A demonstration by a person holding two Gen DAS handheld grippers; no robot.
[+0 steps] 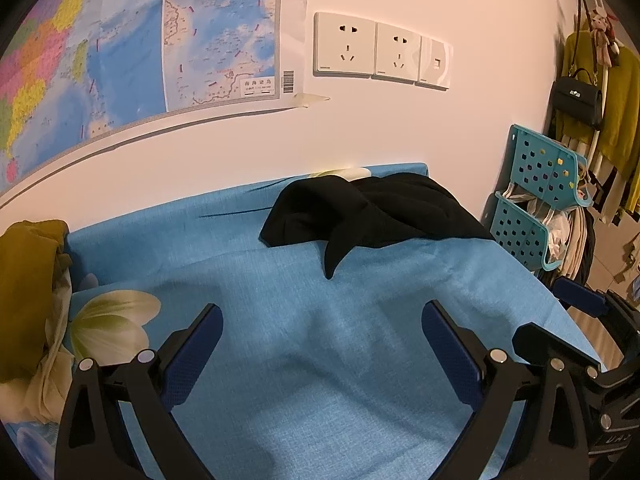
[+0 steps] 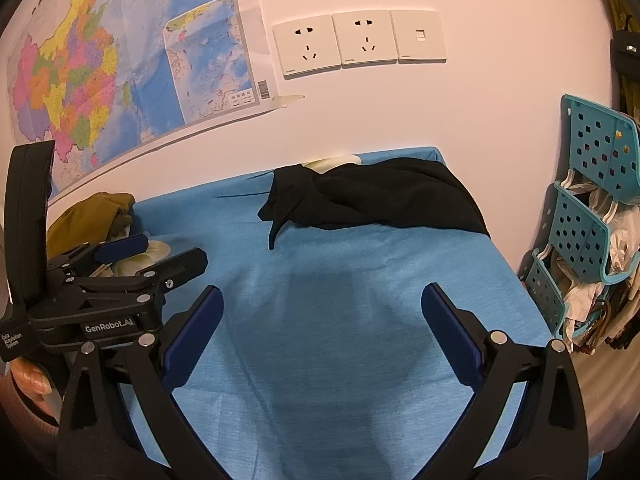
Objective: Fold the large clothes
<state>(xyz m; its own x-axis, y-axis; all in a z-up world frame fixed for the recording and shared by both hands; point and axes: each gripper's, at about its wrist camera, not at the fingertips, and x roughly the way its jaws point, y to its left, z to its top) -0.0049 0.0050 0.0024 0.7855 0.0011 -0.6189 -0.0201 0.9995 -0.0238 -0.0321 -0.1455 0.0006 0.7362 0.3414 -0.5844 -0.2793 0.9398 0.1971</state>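
A black garment (image 1: 372, 212) lies crumpled at the far end of the blue cloth-covered surface (image 1: 320, 352), against the wall; it also shows in the right wrist view (image 2: 376, 196). My left gripper (image 1: 322, 320) is open and empty, above the blue cloth well short of the garment. My right gripper (image 2: 322, 300) is open and empty, likewise short of the garment. The left gripper also shows at the left of the right wrist view (image 2: 150, 250). The right gripper shows at the right edge of the left wrist view (image 1: 556, 312).
An olive-yellow garment (image 1: 28, 292) is heaped at the left edge, also in the right wrist view (image 2: 88, 216). A teal perforated rack (image 1: 536, 200) with bags stands to the right. Wall sockets (image 1: 380, 50) and a map (image 1: 140, 48) are behind.
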